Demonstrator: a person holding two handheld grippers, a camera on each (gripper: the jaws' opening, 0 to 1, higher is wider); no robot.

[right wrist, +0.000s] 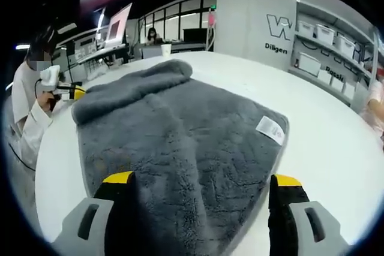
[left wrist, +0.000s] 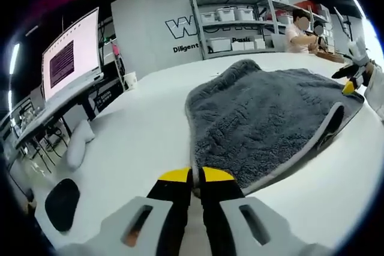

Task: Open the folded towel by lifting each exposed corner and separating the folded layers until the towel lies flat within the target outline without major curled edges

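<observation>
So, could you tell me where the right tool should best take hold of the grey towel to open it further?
Probably the corner by the white care label of the grey towel. That edge lies flat on the white table, so come in low from the table side. The right tool already straddles the near edge, open.

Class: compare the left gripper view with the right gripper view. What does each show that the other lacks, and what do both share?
Left gripper view: a lit monitor and its own shut left gripper at the towel's edge. Right gripper view: a white label on the towel and the open right gripper astride its near end. Both: the grey towel, white table and shelves of bins.
</observation>
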